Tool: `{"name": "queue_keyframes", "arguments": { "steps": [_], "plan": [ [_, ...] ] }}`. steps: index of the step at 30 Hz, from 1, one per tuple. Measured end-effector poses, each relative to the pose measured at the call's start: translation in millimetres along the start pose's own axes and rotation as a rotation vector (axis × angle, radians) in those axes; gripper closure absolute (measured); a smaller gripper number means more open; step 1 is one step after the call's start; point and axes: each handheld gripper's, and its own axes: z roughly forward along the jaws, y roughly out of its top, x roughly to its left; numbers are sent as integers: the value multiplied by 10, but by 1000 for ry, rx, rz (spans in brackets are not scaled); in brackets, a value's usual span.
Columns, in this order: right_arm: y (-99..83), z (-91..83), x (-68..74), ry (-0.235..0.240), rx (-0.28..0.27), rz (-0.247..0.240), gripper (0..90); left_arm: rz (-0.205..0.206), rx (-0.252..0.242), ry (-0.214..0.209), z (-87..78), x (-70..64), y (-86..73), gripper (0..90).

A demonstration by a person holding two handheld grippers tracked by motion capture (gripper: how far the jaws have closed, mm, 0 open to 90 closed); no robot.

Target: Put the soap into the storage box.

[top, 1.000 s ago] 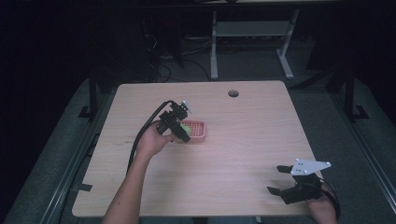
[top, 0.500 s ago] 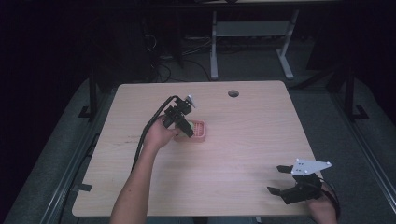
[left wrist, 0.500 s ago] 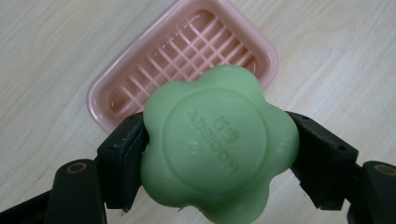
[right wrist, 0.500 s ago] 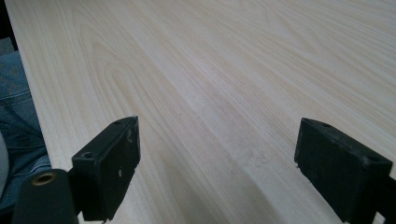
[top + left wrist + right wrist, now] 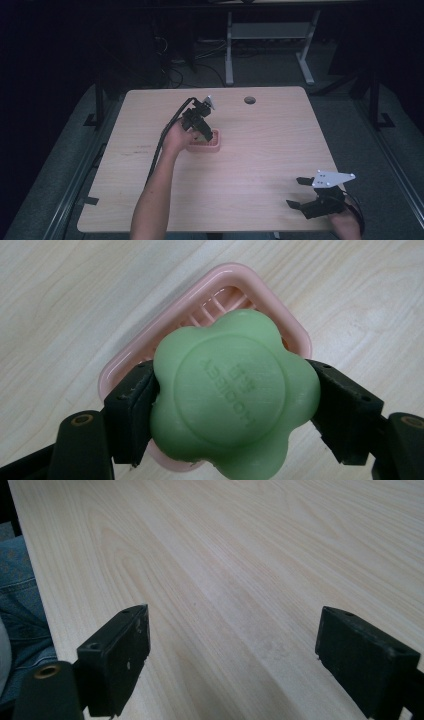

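A green flower-shaped soap [image 5: 234,397] with raised lettering sits clamped between the two jaws of my left gripper [image 5: 232,410]. It hangs right over a pink slatted soap dish [image 5: 227,287] on the wooden table. In the high view my left gripper [image 5: 201,125] tilts down over the pink soap dish [image 5: 212,145] near the table's middle. At the table's front right corner my right gripper [image 5: 300,192] rests low, jaws wide apart with nothing between them. The right gripper [image 5: 232,655] faces bare wood.
The light wooden table [image 5: 270,150] has a round cable hole [image 5: 249,100] near its far edge. A black cable [image 5: 159,147] trails from the left gripper along the forearm. Table legs and cables stand on the dark floor beyond. Denim fabric [image 5: 20,595] lies past the table edge.
My left gripper has moved a little farther and to the right, coming over the pink dish with the soap. The right gripper has stayed in place.
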Motion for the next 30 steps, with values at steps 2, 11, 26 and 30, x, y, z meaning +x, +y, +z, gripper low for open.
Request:
{"name": "queue_keyframes", "arguments": {
  "steps": [2, 11, 26, 30],
  "plan": [
    [1, 0, 2, 0, 0, 0, 138, -3, 5, 4, 33, 10, 21, 265],
    [1, 0, 4, 1, -2, -3, 138, -66, 43, -2, 213, 104, 40, 265],
    [-1, 8, 8, 5, 0, -4, 138, -70, 41, 1, 302, 92, 30, 262],
    [-1, 8, 10, 4, 1, -4, 138, -100, 27, -9, 334, 97, 12, 261]
  ]
}}
